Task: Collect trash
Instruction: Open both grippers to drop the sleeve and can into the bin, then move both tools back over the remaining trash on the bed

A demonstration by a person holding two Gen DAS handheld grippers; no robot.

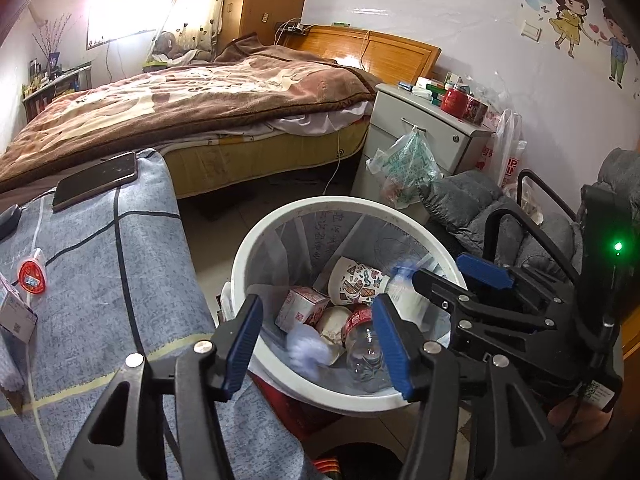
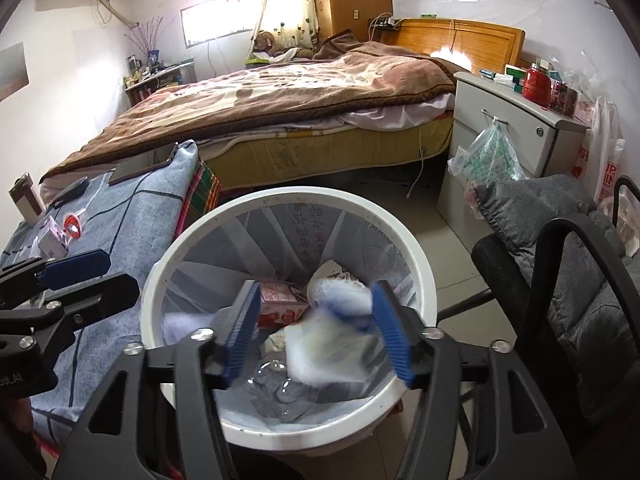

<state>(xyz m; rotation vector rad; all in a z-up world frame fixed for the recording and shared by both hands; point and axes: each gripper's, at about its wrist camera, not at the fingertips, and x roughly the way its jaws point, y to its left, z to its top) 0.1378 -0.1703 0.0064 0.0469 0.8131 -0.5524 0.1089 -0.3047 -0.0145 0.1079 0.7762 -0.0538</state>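
White bin (image 2: 424, 288) beneath both tongs, left (image 1: 316, 344) and right (image 2: 316, 332), spread wide, nothing gripped.

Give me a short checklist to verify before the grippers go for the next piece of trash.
1. Left gripper jaws apart, nothing between the pads: ok.
2. Right gripper free of its blurred white and blue wrapper: cannot tell.
3. White bin upright under both grippers: ok.
4. Bin has room left: ok.
5. Trash left on the blue cloth, such as the small red lid: not ok.
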